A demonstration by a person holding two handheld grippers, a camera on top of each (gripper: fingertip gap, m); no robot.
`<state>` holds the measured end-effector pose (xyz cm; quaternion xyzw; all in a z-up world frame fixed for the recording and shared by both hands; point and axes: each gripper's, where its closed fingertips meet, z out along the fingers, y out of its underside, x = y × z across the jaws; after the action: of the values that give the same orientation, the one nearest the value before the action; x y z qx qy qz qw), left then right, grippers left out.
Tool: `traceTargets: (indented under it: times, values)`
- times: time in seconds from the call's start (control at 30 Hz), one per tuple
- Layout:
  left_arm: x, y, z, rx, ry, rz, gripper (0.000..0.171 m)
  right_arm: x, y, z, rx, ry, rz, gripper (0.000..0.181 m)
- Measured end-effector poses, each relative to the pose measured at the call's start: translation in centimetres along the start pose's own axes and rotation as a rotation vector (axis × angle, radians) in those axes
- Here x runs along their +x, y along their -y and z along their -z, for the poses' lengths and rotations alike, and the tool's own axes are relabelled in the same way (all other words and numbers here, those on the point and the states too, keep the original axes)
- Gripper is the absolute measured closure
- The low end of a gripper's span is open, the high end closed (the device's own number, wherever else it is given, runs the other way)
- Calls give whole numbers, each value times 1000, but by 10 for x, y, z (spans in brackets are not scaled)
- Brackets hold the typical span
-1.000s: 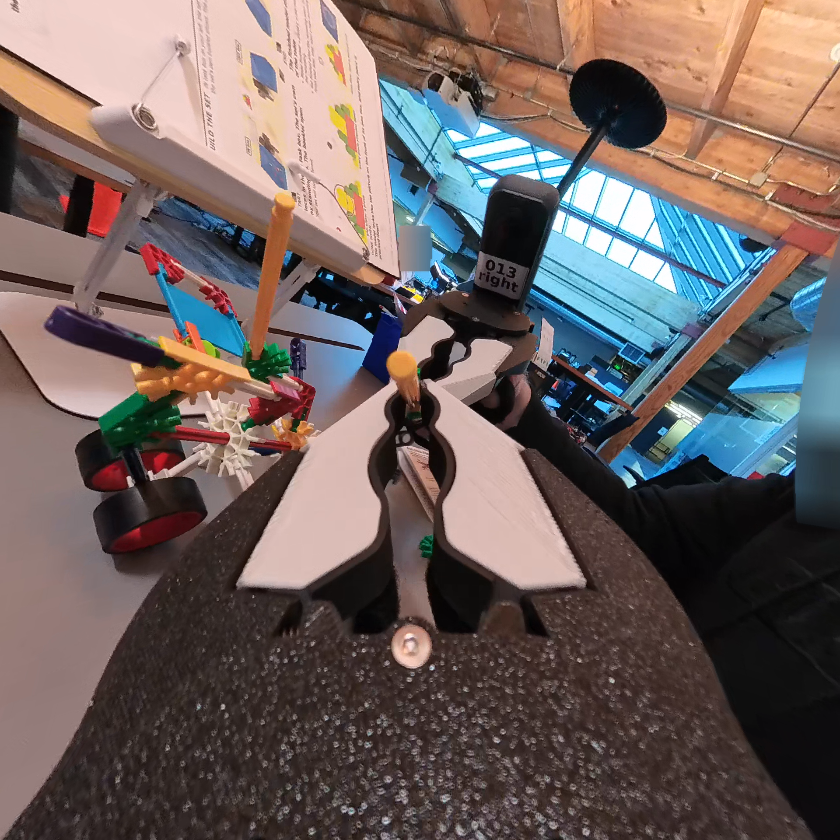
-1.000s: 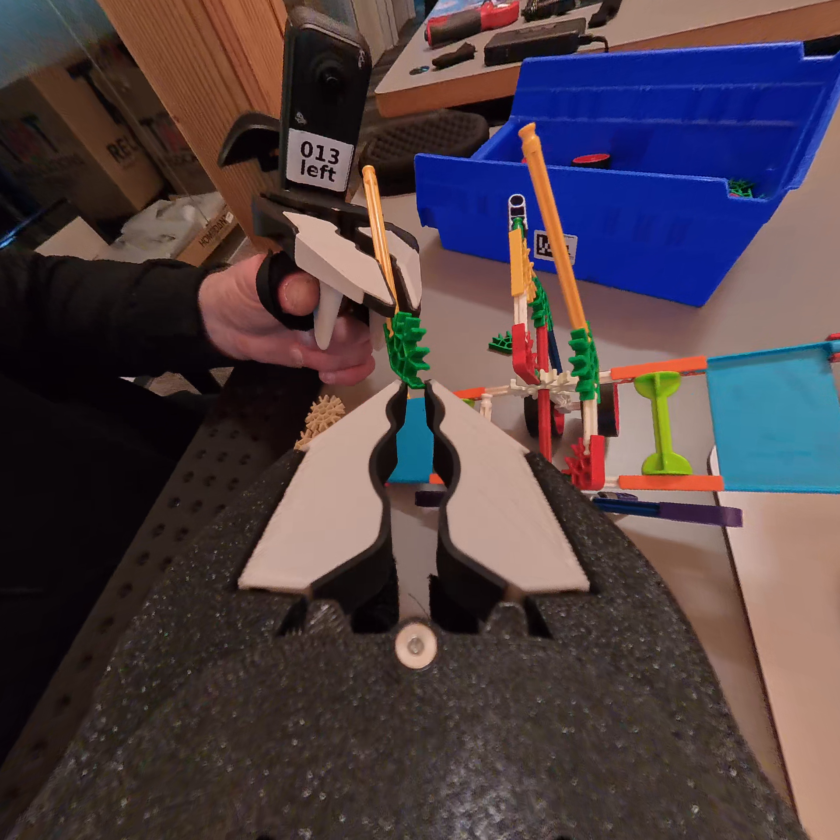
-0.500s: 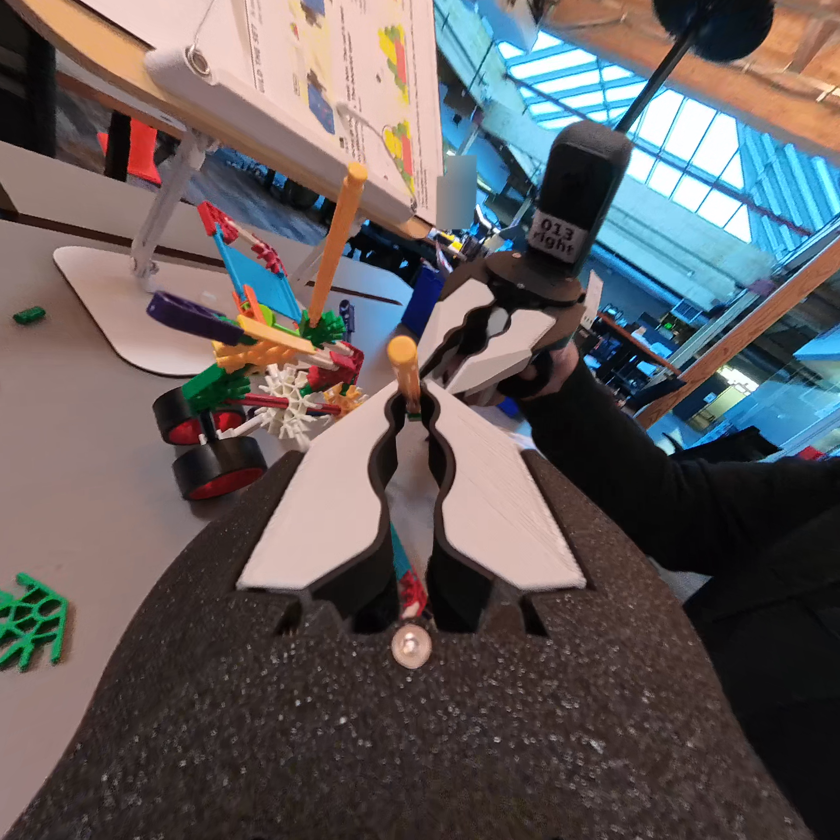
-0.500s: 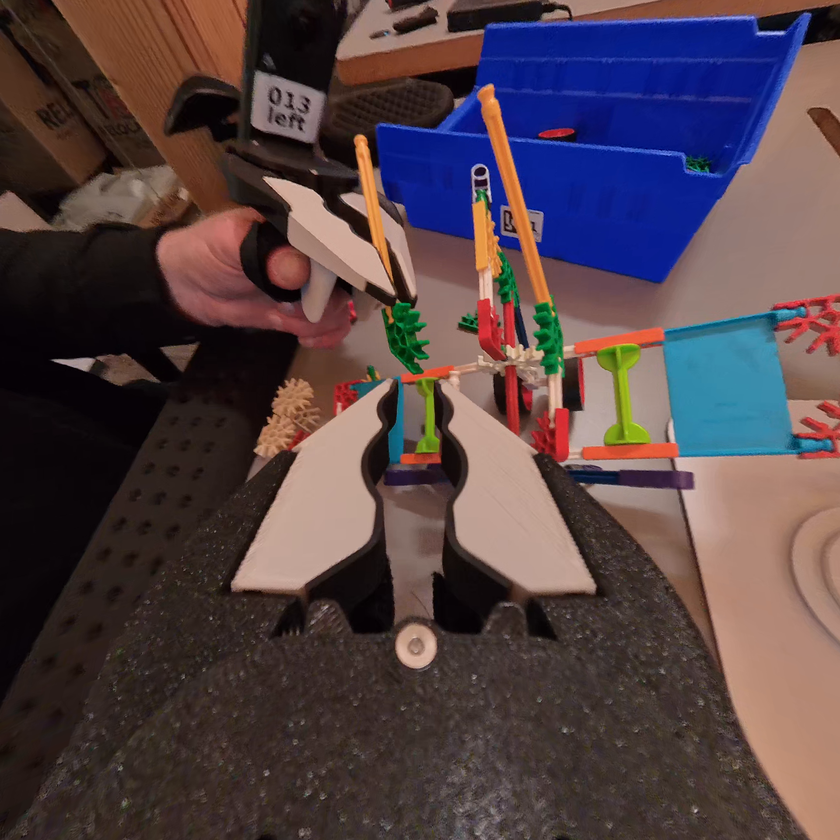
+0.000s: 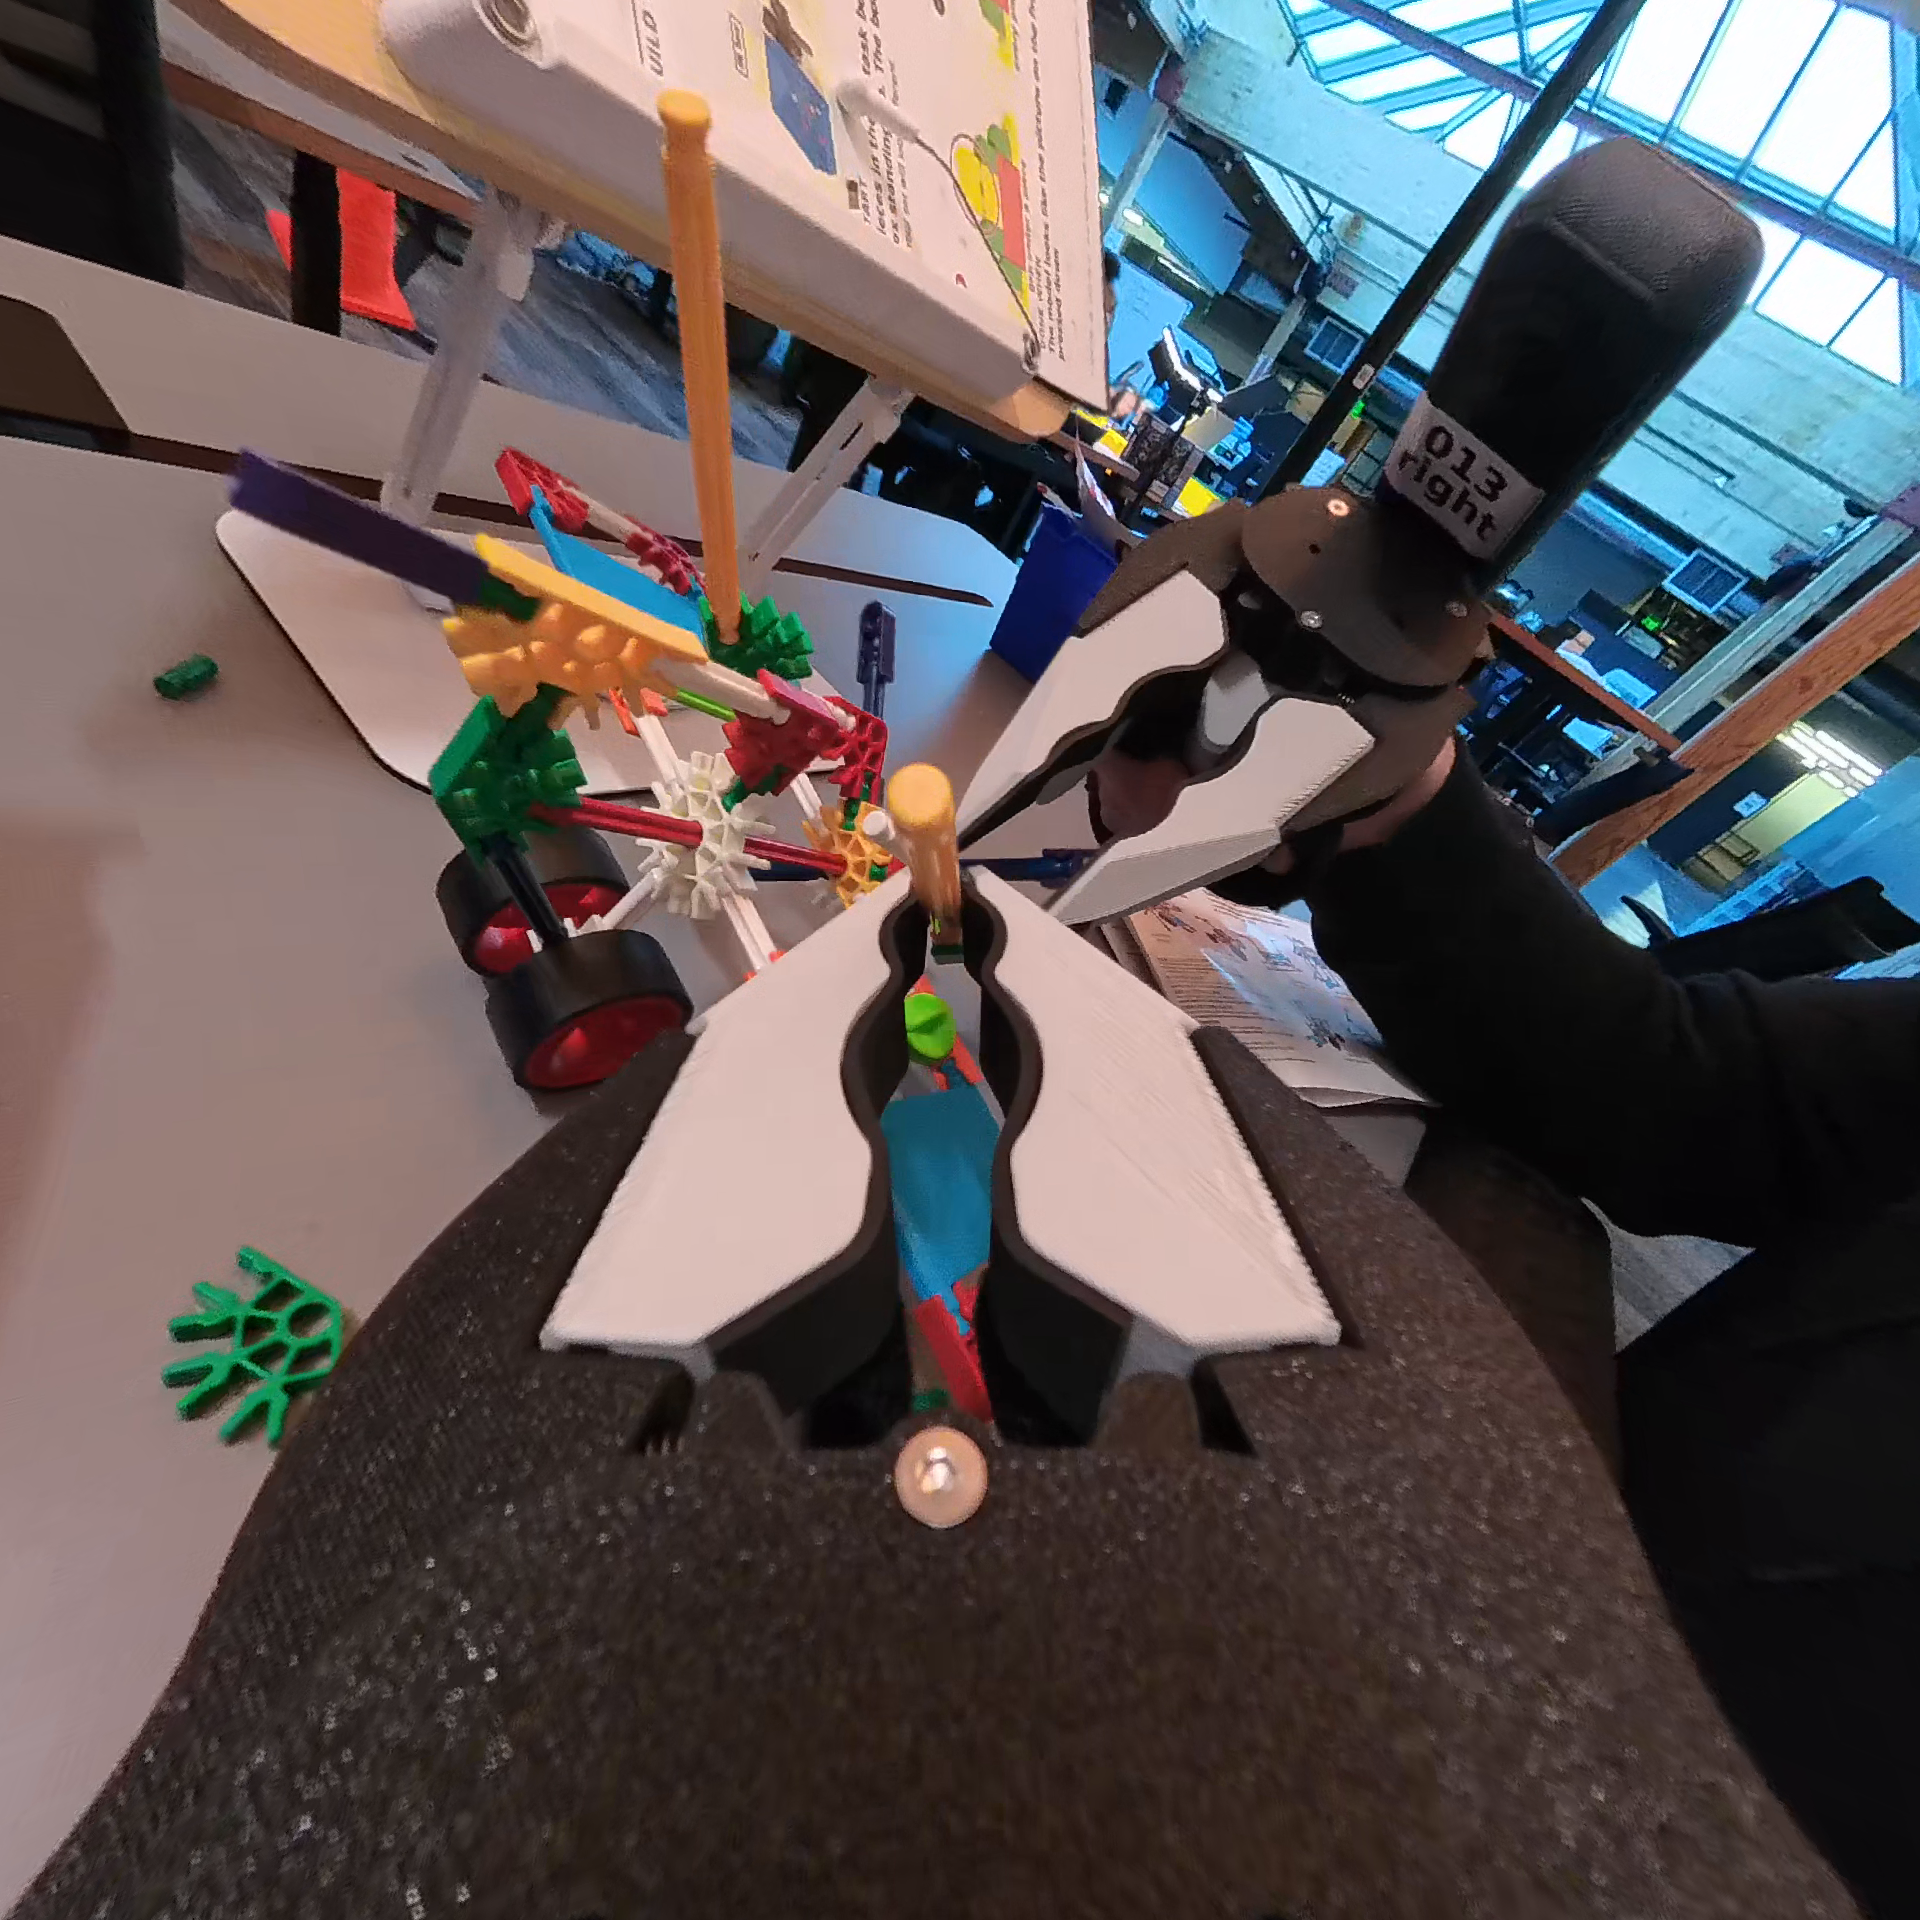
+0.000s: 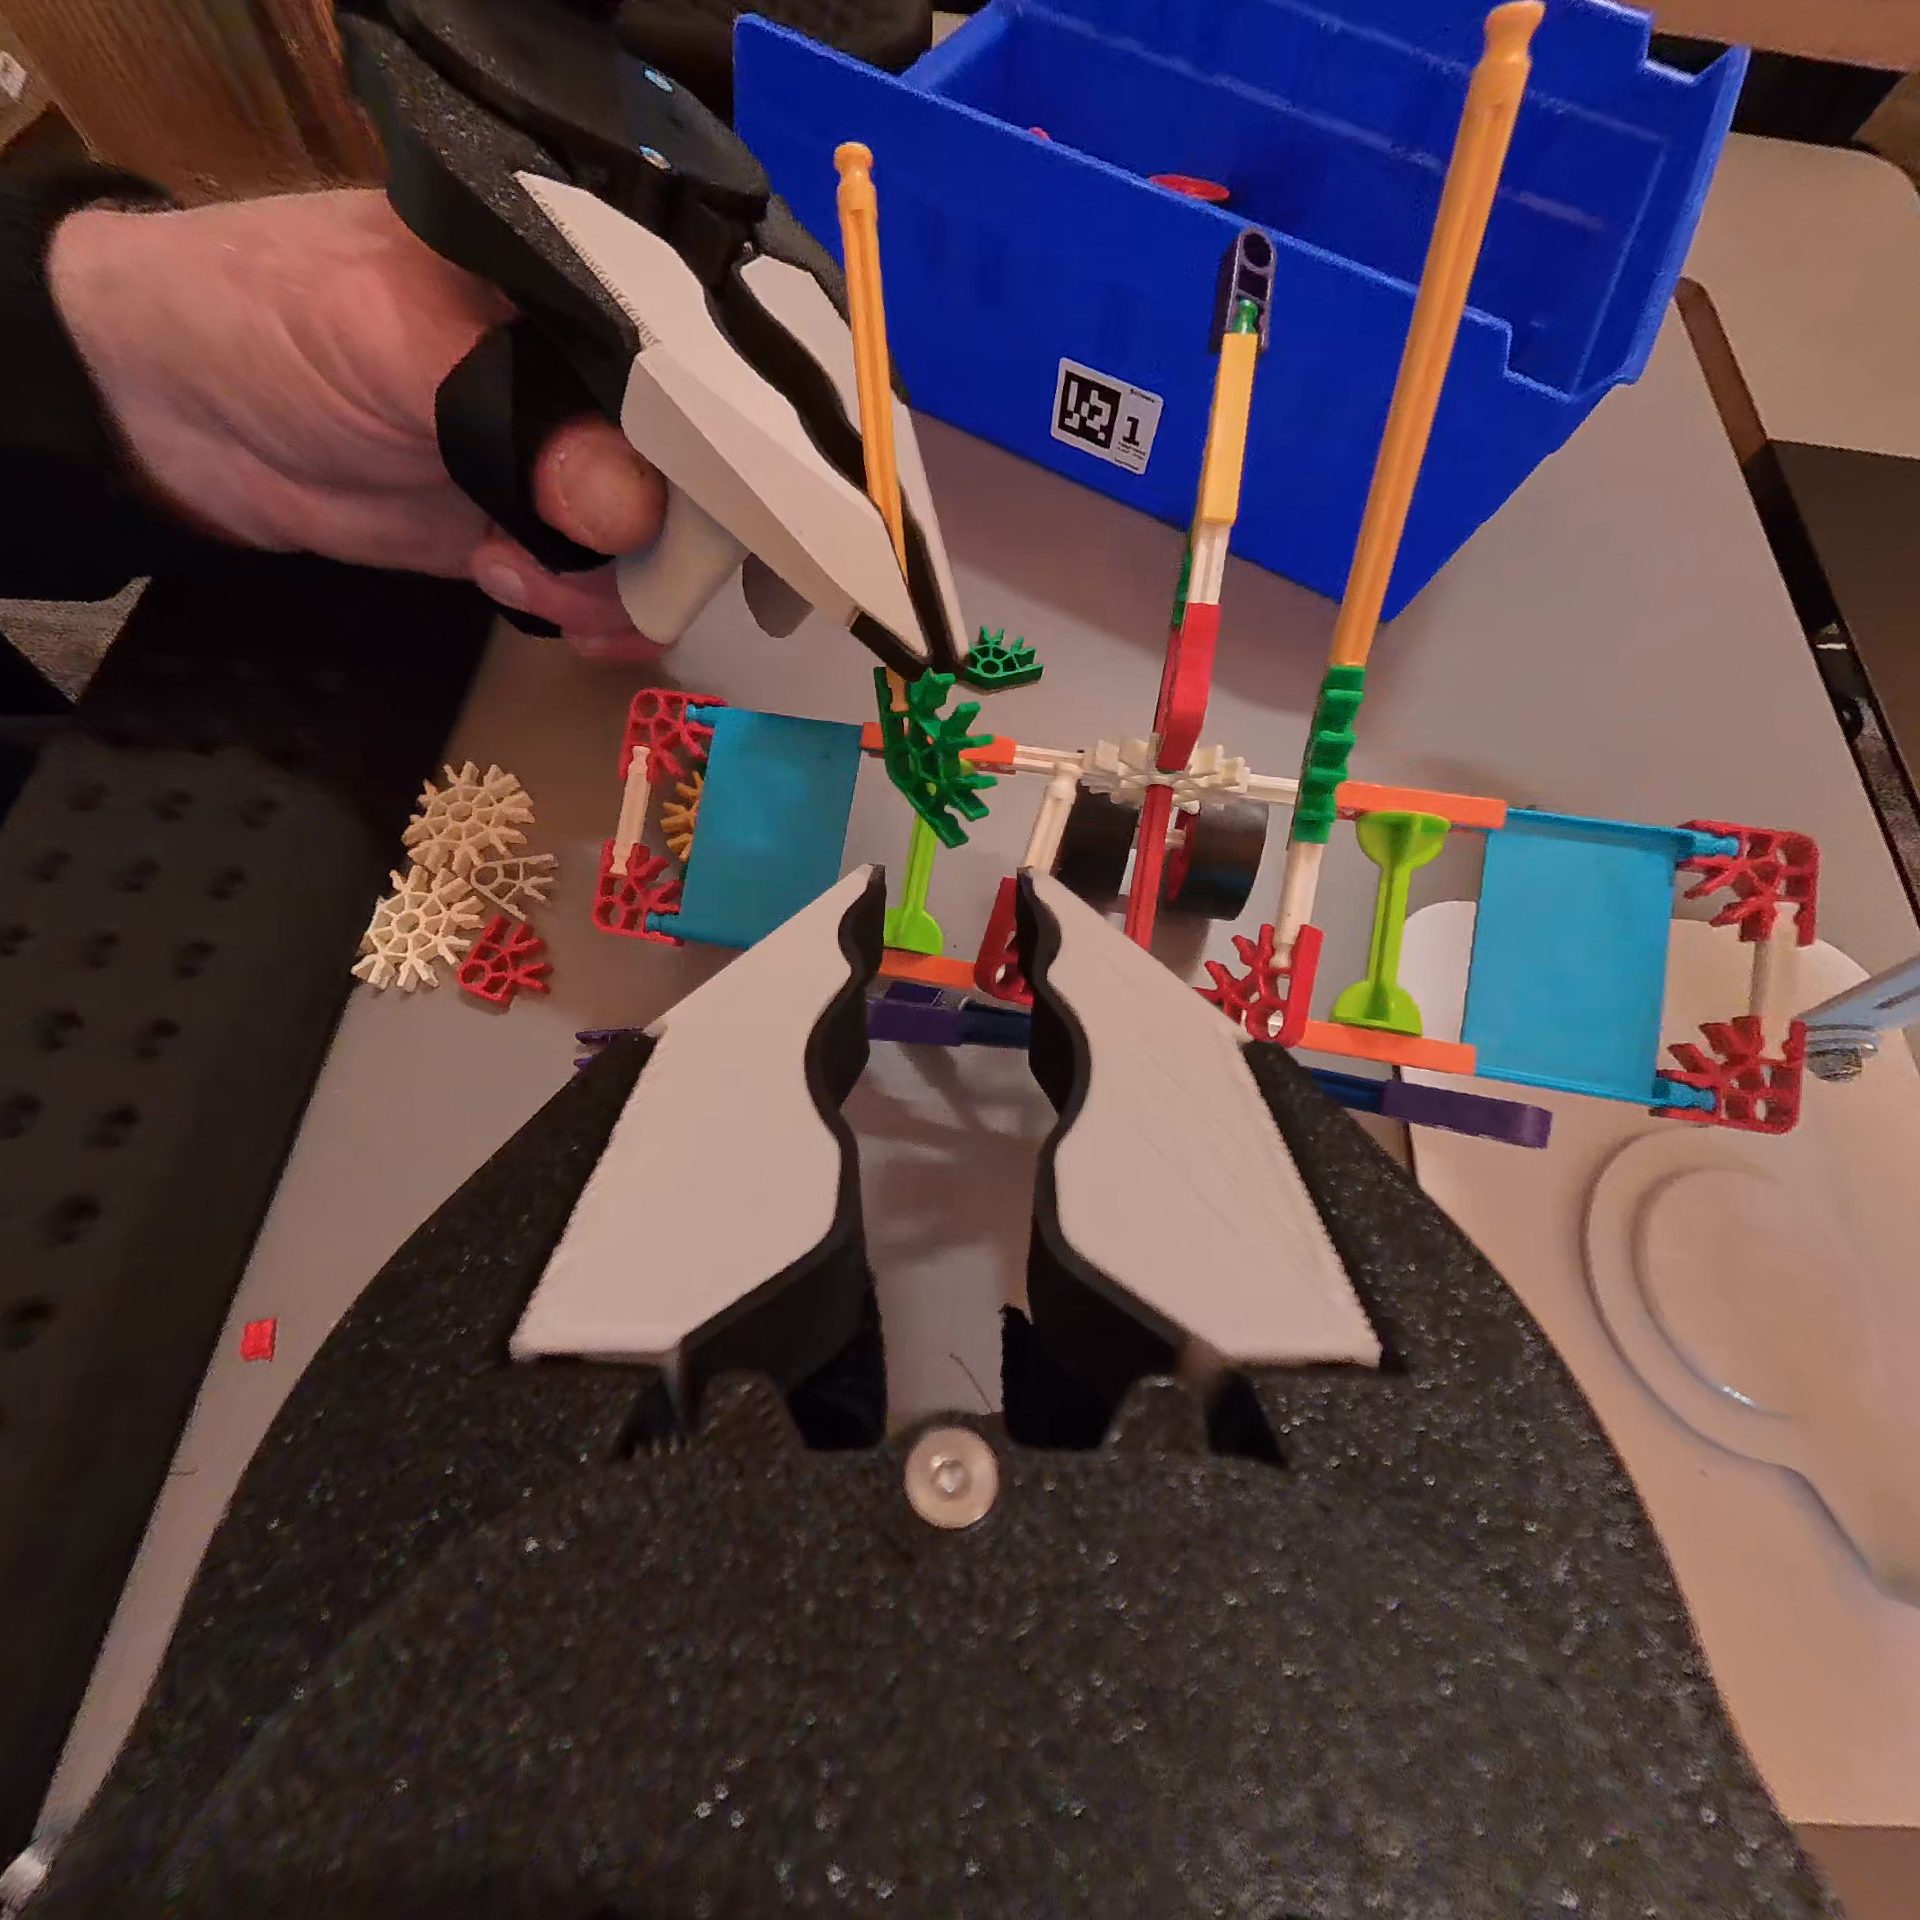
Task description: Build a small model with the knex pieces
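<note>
My left gripper (image 5: 940, 896) is shut on a thin orange rod (image 5: 921, 821). In the right wrist view it (image 6: 914, 649) holds that rod (image 6: 868, 343) upright, with a green connector (image 6: 930, 758) on the rod's lower end touching the colourful rod-and-connector model (image 6: 1164, 774). The model has blue panels (image 6: 774, 821), black wheels and a second tall orange rod (image 6: 1423, 343). My right gripper (image 6: 945, 894) is open and empty. Its jaws stand apart on either side of the model's front edge, by a lime spool (image 6: 914, 894). It also shows in the left wrist view (image 5: 1013, 878).
A blue bin (image 6: 1247, 208) stands behind the model. Loose cream connectors (image 6: 457, 883) and a red one (image 6: 504, 961) lie to the left. A green connector (image 5: 255, 1345) lies on the grey table. An instruction sheet on a white stand (image 5: 831, 156) leans over the back. There is about 4 cm between the tips of the two grippers.
My right gripper has opened and let go of the blue-panel section, which now sits with the model. My left gripper has brought the rod with the green connector down onto the model.
</note>
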<state>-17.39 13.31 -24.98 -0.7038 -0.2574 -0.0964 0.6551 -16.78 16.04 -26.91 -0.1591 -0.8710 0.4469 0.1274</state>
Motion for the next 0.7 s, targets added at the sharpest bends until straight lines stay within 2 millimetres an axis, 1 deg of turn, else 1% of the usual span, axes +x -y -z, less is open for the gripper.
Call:
traceTargets:
  times: [0.17,0.27,0.5,0.6,0.7]
  values:
    - [-7,0,-1,-26,15,-12,166,5,-3,1,-33,-44,28,156]
    - [-8,0,-3,-22,0,-1,166,6,-7,0,-61,-60,45,157]
    - [0,-1,-8,-71,-43,-52,166,2,-14,1,-99,-39,68,158]
    - [-1,-4,-10,-109,-34,-85,166,0,-17,2,-113,-26,77,160]
    - [1,-4,-10,-126,-33,-119,166,0,-18,2,-117,-24,80,161]
